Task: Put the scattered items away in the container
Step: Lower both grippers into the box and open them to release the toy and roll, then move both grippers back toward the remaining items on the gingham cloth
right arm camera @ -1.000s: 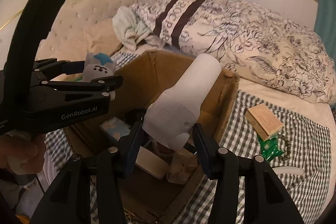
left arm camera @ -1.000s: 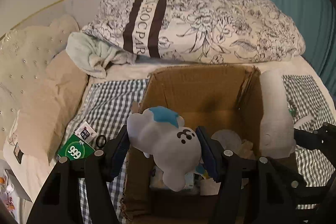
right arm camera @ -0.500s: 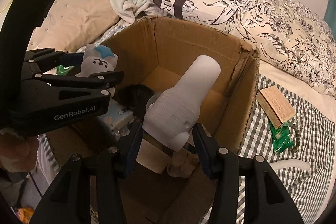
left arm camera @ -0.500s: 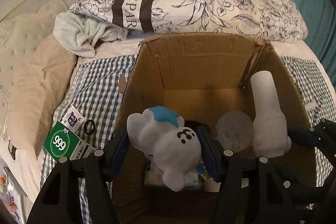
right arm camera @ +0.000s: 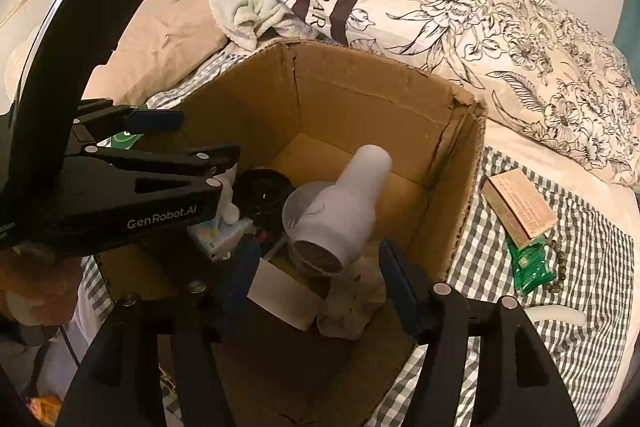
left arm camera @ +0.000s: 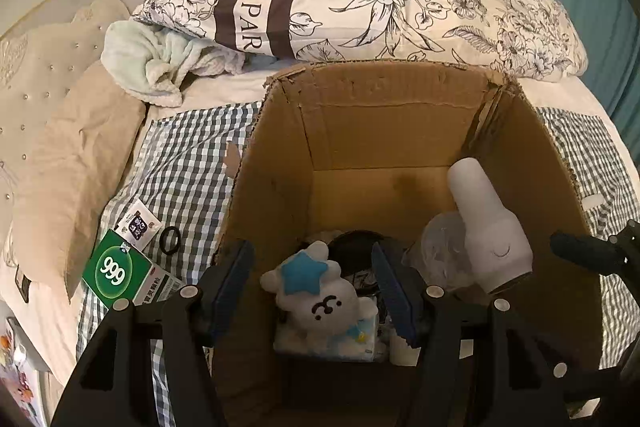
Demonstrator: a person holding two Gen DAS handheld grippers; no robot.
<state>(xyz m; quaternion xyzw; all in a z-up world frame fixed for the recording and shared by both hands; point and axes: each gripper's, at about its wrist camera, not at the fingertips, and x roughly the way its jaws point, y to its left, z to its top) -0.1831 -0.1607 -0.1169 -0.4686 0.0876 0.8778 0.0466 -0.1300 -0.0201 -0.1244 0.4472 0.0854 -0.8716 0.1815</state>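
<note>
Two grippers, left (left arm camera: 312,291) and right (right arm camera: 320,279), fingers spread, one plush (left arm camera: 320,297), one bottle (right arm camera: 340,207) in one box (right arm camera: 360,95).

**Items and container on the bed**
You have the open cardboard box (left arm camera: 384,115) upright on the checked sheet. Inside lie the grey plush toy (left arm camera: 320,299) with a blue star, face up, and the white dryer-shaped device (right arm camera: 340,203), tilted. A tan carton (right arm camera: 520,207) and green packet (right arm camera: 530,265) lie beside the box's right wall.

Brown cardboard box (left arm camera: 384,131), grey plush toy (left arm camera: 320,301) with blue star, white bottle (right arm camera: 344,207), checked blanket (left arm camera: 188,163), floral quilt (left arm camera: 400,11)
</note>
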